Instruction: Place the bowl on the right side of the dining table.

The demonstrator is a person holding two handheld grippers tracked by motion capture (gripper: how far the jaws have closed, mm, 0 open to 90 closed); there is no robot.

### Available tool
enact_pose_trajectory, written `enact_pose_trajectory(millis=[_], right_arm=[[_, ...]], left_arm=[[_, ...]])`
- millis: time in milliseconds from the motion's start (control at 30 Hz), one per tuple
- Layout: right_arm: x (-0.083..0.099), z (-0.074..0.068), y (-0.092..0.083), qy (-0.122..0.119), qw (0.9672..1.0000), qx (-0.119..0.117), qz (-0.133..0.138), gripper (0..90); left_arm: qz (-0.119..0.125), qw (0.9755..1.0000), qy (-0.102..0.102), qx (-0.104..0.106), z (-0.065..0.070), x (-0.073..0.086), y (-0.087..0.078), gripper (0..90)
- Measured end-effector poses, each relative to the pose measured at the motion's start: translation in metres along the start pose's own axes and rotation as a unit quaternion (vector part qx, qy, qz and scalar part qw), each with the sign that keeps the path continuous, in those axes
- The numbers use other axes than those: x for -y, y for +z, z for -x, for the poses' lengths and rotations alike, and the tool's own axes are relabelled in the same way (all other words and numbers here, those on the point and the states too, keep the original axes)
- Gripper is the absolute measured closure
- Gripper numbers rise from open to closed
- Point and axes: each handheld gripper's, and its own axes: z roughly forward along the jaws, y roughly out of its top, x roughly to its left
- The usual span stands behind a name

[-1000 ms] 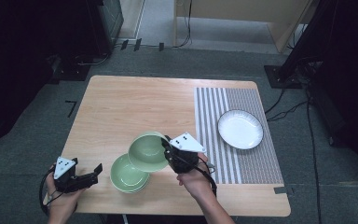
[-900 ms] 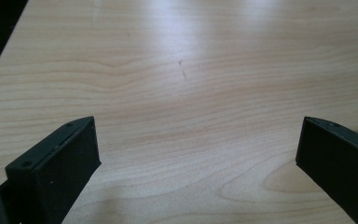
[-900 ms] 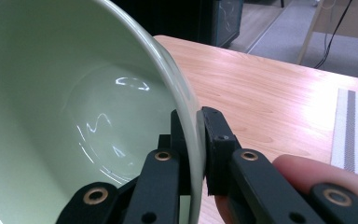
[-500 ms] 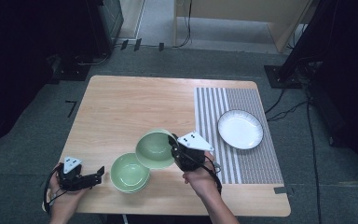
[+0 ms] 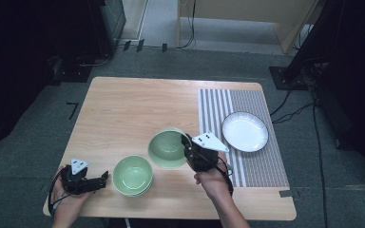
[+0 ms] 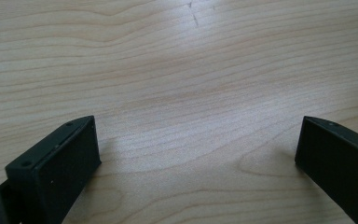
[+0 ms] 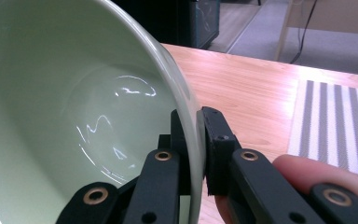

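A light wooden tabletop stands on grey carpet. On its right part lies a placemat with grey and white stripes running away from the person. A white plate with a dark rim sits on the placemat, toward its far right side. A second green bowl rests on the bare wood near the front edge, left of the middle. Black cables trail over the floor to the right, and dark equipment stands beyond the far-left corner.

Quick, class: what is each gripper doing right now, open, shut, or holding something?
Left gripper: open, holding nothing, jaws wide apart over the table.
Right gripper: shut on the rim of the green bowl.
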Motion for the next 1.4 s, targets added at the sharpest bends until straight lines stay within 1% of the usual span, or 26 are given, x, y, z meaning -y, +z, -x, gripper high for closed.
enact_pose_trajectory(millis=[33,100,167,233,300,333,367,400,467,500,600,633,767,800,867,1033,1133,1167,1233,1367,1400], right_arm=[[0.0,0.005,-0.001,0.003,1.0,0.004,0.001,85.6],[0.0,0.006,-0.001,0.003,1.0,0.005,0.001,85.6],[0.0,0.012,-0.003,0.01,0.9999,0.013,0.002,85.6],[0.0,0.013,-0.003,0.011,0.9998,0.013,0.003,85.6],[0.0,0.02,-0.005,0.015,0.9997,0.02,0.003,85.6],[0.0,0.02,-0.005,0.015,0.9997,0.02,0.003,85.6],[-0.001,0.026,-0.007,0.019,0.9995,0.027,0.005,85.6],[-0.001,0.026,-0.007,0.019,0.9995,0.027,0.005,85.6],[-0.001,0.031,-0.008,0.024,0.9992,0.032,0.006,85.6],[0.0,0.036,-0.01,0.027,0.9989,0.037,0.007,85.6],[0.0,0.04,-0.011,0.03,0.9987,0.041,0.008,85.6],[0.0,0.044,-0.012,0.032,0.9984,0.045,0.009,85.6],[0.001,0.051,-0.014,0.038,0.9978,0.053,0.011,85.6],[0.001,0.056,-0.015,0.042,0.9974,0.058,0.012,85.6],[0.001,0.057,-0.015,0.044,0.9972,0.06,0.012,85.6],[0.003,0.069,-0.018,0.044,0.9962,0.074,0.01,85.6],[0.005,0.076,-0.02,0.049,0.9954,0.081,0.011,85.6],[0.006,0.081,-0.021,0.051,0.9949,0.085,0.011,85.6],[0.006,0.083,-0.022,0.053,0.9947,0.087,0.011,85.6],[0.006,0.096,-0.026,0.061,0.9934,0.096,0.013,85.6],[0.006,0.096,-0.026,0.061,0.9934,0.096,0.013,85.6]], left_arm=[[0.0,1.0,0.0,0.0,0.0,0.0,0.0,0.0],[0.0,1.0,0.0,-0.001,0.0,0.0,0.0,0.0],[-0.001,1.0,0.0,0.0,0.0,0.0,0.0,0.0],[-0.001,1.0,0.001,0.0,0.0,0.0,0.0,0.0],[-0.001,1.0,0.001,-0.001,0.0,0.0,0.0,0.0],[0.0,1.0,0.0,-0.001,0.0,0.0,0.0,0.0],[-0.001,1.0,0.0,0.0,0.0,0.0,0.0,0.0],[-0.001,1.0,0.0,0.0,0.0,0.0,0.0,0.0],[0.0,1.0,0.0,0.0,0.0,0.0,0.0,0.0],[-0.001,1.0,0.001,0.0,0.0,0.0,0.0,0.0],[0.0,1.0,-0.001,0.0,0.0,0.0,0.0,0.0],[0.0,1.0,-0.001,0.0,0.0,0.0,0.0,0.0],[0.0,1.0,0.0,0.0,0.0,0.0,0.0,0.0],[0.0,1.0,-0.001,0.0,0.0,0.0,0.0,0.0],[0.0,1.0,0.0,-0.001,0.0,0.0,0.0,0.0],[0.0,1.0,0.0,-0.001,0.0,0.0,0.0,0.0],[0.0,1.0,0.0,-0.001,0.0,0.0,0.0,0.0],[0.0,1.0,0.0,-0.001,0.0,0.0,0.0,0.0],[0.0,1.0,-0.001,-0.001,0.0,0.0,0.0,0.0],[0.001,1.0,-0.001,-0.001,0.0,0.0,0.001,0.0],[0.001,1.0,-0.002,-0.002,0.0,0.0,0.001,0.0]])
